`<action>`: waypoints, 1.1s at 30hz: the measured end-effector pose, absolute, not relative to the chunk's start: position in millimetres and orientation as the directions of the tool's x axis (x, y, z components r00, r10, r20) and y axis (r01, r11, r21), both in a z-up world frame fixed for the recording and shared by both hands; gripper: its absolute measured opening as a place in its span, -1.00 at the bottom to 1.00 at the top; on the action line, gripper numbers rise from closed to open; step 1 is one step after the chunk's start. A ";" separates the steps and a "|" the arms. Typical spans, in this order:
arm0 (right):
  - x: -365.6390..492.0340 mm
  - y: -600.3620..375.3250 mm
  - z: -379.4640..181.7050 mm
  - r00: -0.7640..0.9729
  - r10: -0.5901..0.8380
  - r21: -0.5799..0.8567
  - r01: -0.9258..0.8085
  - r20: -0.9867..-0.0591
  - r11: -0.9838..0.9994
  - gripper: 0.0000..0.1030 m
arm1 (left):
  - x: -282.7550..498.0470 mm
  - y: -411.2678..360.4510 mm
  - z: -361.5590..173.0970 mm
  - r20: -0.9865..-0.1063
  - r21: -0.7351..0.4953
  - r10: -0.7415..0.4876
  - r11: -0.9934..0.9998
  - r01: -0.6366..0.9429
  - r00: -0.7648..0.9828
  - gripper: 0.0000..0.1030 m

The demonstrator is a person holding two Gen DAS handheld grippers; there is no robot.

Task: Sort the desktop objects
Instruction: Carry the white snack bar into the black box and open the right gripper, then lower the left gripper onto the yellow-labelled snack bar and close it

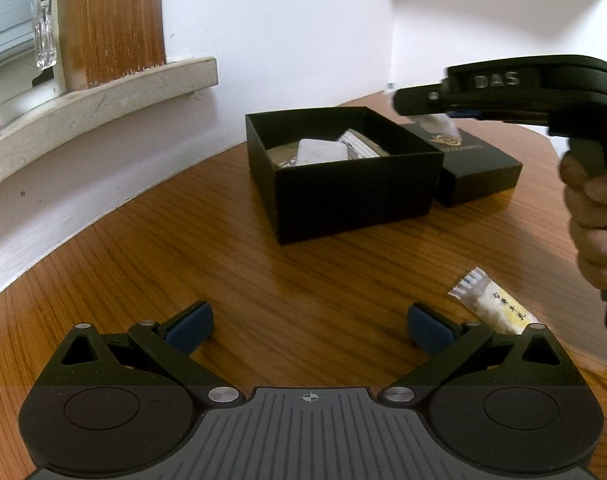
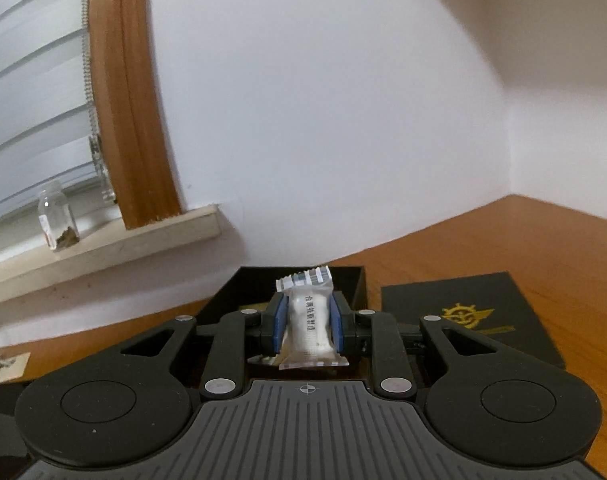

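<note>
My right gripper [image 2: 306,322] is shut on a small white wrapped candy [image 2: 308,325], its blue pads pressing both sides. In the left wrist view that right gripper [image 1: 423,108] hangs in the air beside the open black box [image 1: 355,192], over the box lid [image 1: 479,168], with the candy [image 1: 435,123] blurred under its tip. The box holds several pale packets [image 1: 323,152]. My left gripper [image 1: 309,326] stands open low over the wooden table [image 1: 223,248], with nothing between its fingers. A second wrapped candy [image 1: 493,306] lies on the table by the left gripper's right finger.
A black lid with a gold emblem [image 2: 469,316] lies right of the box. A white wall and a stone window sill [image 1: 99,108] border the table at the back left. A small glass jar [image 2: 58,220] stands on the sill. A person's hand [image 1: 591,216] holds the right gripper's handle.
</note>
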State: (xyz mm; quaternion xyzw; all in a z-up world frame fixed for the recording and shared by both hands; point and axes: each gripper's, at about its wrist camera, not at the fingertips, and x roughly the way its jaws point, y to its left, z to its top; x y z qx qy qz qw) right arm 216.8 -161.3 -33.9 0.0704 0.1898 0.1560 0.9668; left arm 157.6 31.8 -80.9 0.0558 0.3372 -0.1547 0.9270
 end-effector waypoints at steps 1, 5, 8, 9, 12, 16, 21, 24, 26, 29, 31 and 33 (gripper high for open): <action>219.5 -159.5 -35.0 0.878 0.330 0.195 -0.276 -0.348 0.941 -0.54 | 157.6 32.0 -81.0 -0.642 -0.001 -0.250 0.946 0.325 0.725 1.00; 230.4 -153.7 -39.5 0.870 0.337 0.205 -0.279 -0.360 0.938 -0.54 | 157.5 32.2 -81.2 -0.642 -0.002 -0.250 0.946 0.325 0.725 1.00; 234.5 -152.1 -42.2 0.862 0.344 0.219 -0.279 -0.371 0.935 -0.51 | 157.6 32.2 -81.3 -0.642 -0.002 -0.250 0.946 0.325 0.725 1.00; 235.4 -151.7 -43.0 0.863 0.341 0.219 -0.275 -0.373 0.936 -0.50 | 157.7 32.2 -81.4 -0.642 -0.002 -0.250 0.946 0.325 0.725 1.00; 235.4 -152.9 -43.6 0.869 0.323 0.206 -0.262 -0.376 0.943 -0.49 | 157.8 32.1 -81.5 -0.642 -0.002 -0.250 0.946 0.325 0.725 1.00; 232.3 -159.6 -41.6 0.875 0.314 0.210 -0.251 -0.369 0.945 -0.49 | 157.6 32.2 -81.6 -0.638 -0.003 -0.252 0.946 0.325 0.727 1.00; 226.0 -166.8 -40.2 0.893 0.275 0.167 -0.229 -0.355 0.959 -0.49 | 157.4 32.2 -81.7 -0.638 -0.003 -0.252 0.946 0.325 0.728 1.00; 217.1 -176.7 -39.2 0.900 0.262 0.168 -0.215 -0.349 0.962 -0.48 | 157.4 32.5 -81.7 -0.638 -0.003 -0.252 0.946 0.325 0.728 1.00; 209.1 -183.8 -40.9 0.899 0.254 0.166 -0.207 -0.356 0.964 -0.48 | 157.4 32.5 -81.8 -0.638 -0.003 -0.252 0.946 0.325 0.728 1.00; 194.6 -194.2 -43.9 0.899 0.239 0.155 -0.195 -0.366 0.969 -0.48 | 157.5 32.4 -81.9 -0.638 -0.001 -0.251 0.946 0.325 0.728 1.00; 182.5 -202.5 -46.7 0.899 0.233 0.156 -0.187 -0.371 0.970 -0.48 | 157.5 32.3 -81.9 -0.638 0.000 -0.250 0.946 0.325 0.728 1.00; 170.1 -211.2 -49.5 0.898 0.228 0.160 -0.179 -0.376 0.971 -0.48 | 157.3 32.3 -81.9 -0.639 0.001 -0.249 0.946 0.325 0.728 1.00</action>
